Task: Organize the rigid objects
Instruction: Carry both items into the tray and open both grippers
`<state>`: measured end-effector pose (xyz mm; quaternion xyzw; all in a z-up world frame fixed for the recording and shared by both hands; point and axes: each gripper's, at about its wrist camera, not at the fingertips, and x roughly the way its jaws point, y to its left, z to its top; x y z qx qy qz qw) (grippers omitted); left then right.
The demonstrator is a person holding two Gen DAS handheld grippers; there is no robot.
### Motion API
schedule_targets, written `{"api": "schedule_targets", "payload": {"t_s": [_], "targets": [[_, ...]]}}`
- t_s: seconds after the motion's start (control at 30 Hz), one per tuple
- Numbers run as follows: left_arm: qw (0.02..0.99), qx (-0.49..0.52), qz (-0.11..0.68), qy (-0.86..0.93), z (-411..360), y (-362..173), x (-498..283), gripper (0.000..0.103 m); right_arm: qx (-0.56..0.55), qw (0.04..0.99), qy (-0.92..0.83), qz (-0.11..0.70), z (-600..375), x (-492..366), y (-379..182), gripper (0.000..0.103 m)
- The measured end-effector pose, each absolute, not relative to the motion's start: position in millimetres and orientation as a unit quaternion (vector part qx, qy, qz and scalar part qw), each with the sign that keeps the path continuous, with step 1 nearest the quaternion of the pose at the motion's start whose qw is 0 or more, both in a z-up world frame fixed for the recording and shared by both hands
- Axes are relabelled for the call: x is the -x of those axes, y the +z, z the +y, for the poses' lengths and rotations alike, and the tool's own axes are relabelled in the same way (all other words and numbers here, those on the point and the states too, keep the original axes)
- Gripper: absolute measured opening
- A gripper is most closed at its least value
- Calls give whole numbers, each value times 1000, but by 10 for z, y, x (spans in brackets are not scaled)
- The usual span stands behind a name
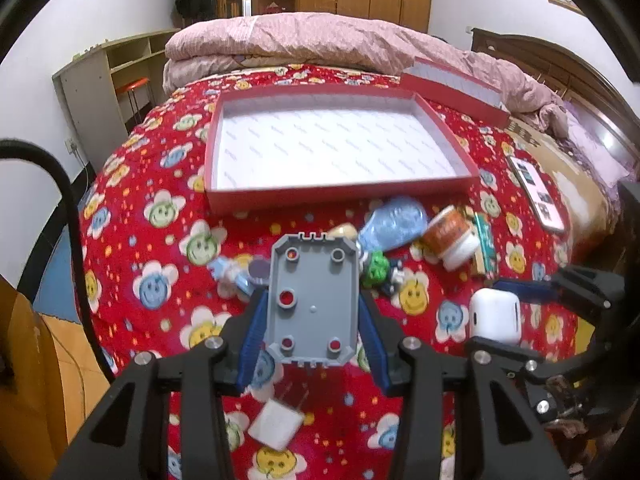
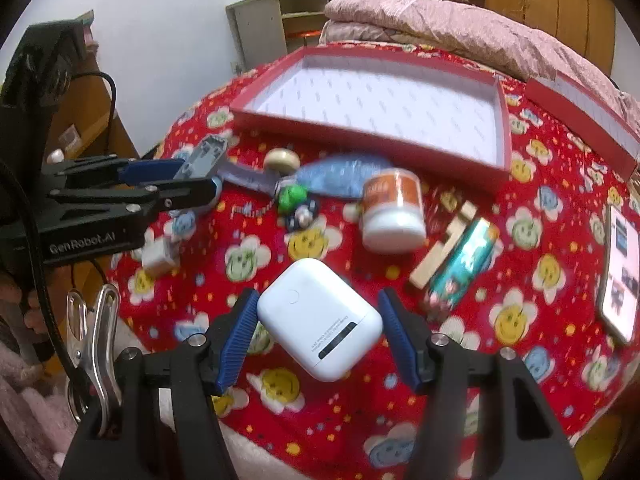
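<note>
Meanwhile, the left gripper (image 1: 312, 316) is pinching a grey plate (image 1: 313, 300), lifting it above the red sheet (image 1: 132, 240) just near of the red tray (image 1: 340, 196). The right gripper (image 2: 318, 320) is spreading its jaws around a white case (image 2: 320, 320), the blue pads (image 2: 236, 340) not quite touching it. Lying between grippers and tray are a jar (image 2: 394, 212), a green toy (image 2: 294, 196), a blue bag (image 1: 394, 220) and a white plug (image 1: 276, 424). A phone (image 2: 620, 276) is sitting far right.

Left claw (image 1: 314, 322) grips a grey toy plate (image 1: 313, 300) at centre frame; red tray (image 1: 340, 194) above; white earbud case (image 1: 496, 316) at right.
</note>
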<state>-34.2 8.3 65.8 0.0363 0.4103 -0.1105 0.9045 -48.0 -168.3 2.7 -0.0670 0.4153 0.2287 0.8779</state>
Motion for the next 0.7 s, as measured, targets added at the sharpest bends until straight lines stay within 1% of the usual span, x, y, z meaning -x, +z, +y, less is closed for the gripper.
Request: {"api": "schedule_targets", "payload": {"t_s": [0.4, 0.7], "targets": [[911, -32, 399, -102, 19, 911, -150, 47, 47, 896, 206, 390, -1763, -20, 393, 62], [910, -27, 403, -90, 7, 966, -557, 47, 45, 905, 182, 382, -1748, -441, 499, 62]]}}
